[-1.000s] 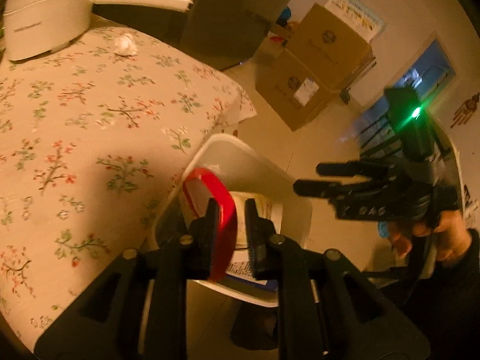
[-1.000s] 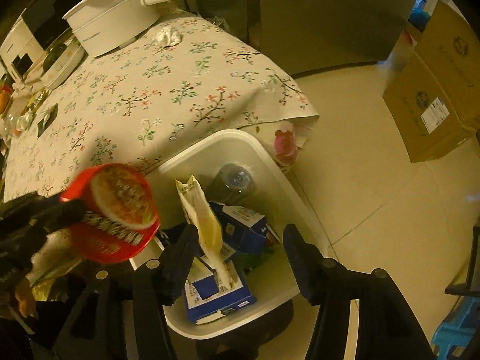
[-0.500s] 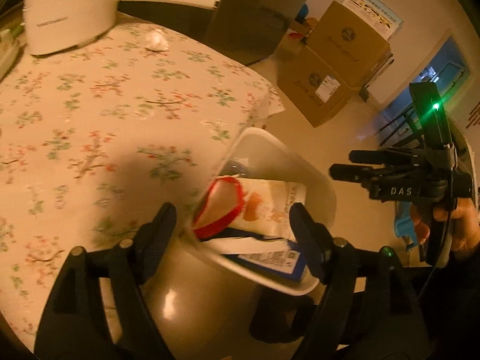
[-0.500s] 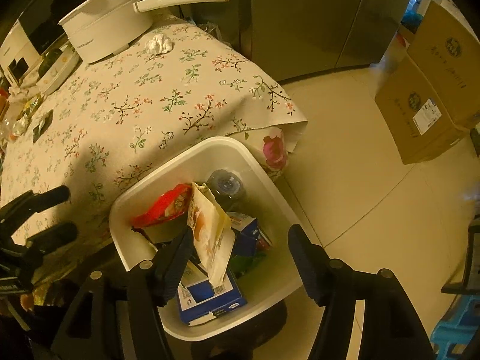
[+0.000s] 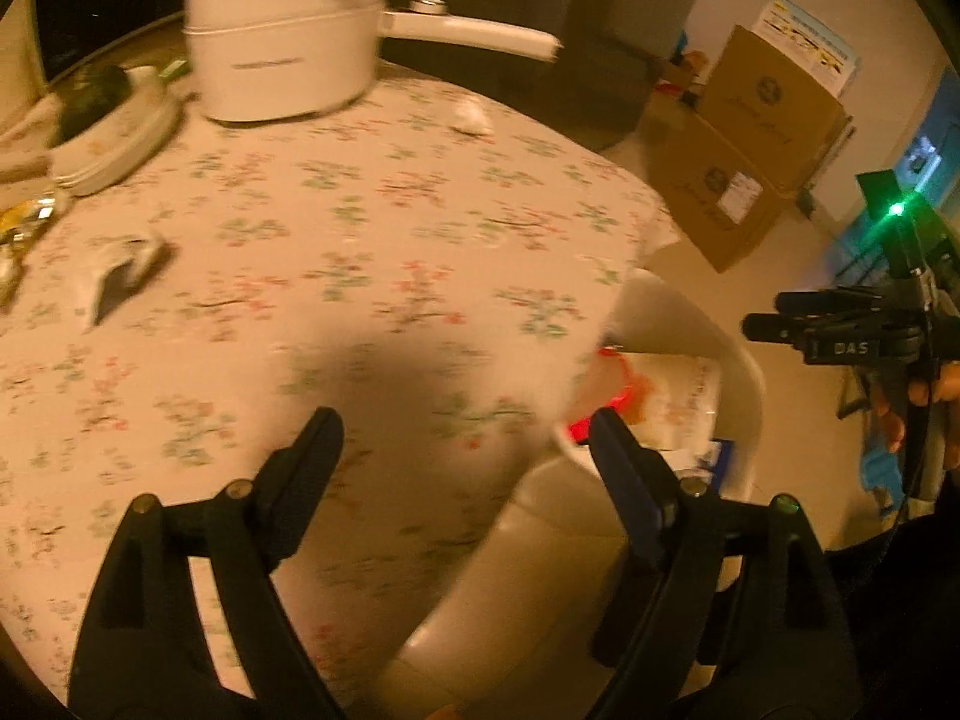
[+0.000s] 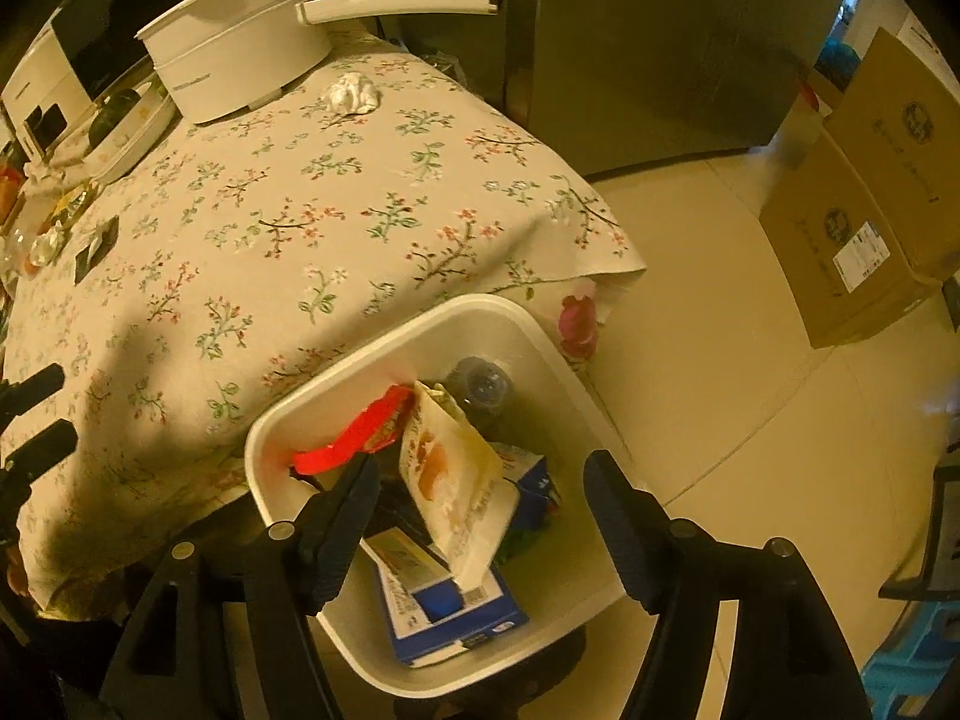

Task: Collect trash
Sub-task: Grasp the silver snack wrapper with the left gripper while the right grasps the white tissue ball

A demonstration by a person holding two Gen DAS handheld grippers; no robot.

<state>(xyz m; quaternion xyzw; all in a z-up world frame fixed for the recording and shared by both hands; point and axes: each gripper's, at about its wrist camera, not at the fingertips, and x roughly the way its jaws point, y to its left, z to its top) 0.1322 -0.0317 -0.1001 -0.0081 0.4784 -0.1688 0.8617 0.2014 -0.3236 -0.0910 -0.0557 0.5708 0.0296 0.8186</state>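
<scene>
Over table, left wrist view: my left gripper (image 5: 459,438) released, jaws just been opening, nothing between; red cup (image 5: 606,384) lies in bin (image 5: 690,315).
Next: reach for a scrap (crumpled tissue (image 5: 471,117) looks likeliest).
Above bin, right wrist view: right gripper (image 6: 480,480) released, jaws just been opening, empty.
Count: one bin (image 6: 480,306), one tissue (image 6: 351,93), one pot (image 6: 240,54).

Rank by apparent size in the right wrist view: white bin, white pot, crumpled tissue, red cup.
1. white bin, though it sits nearest the camera
2. white pot, farther away, so its true size against the bin is unsure
3. red cup, partly hidden
4. crumpled tissue
</scene>
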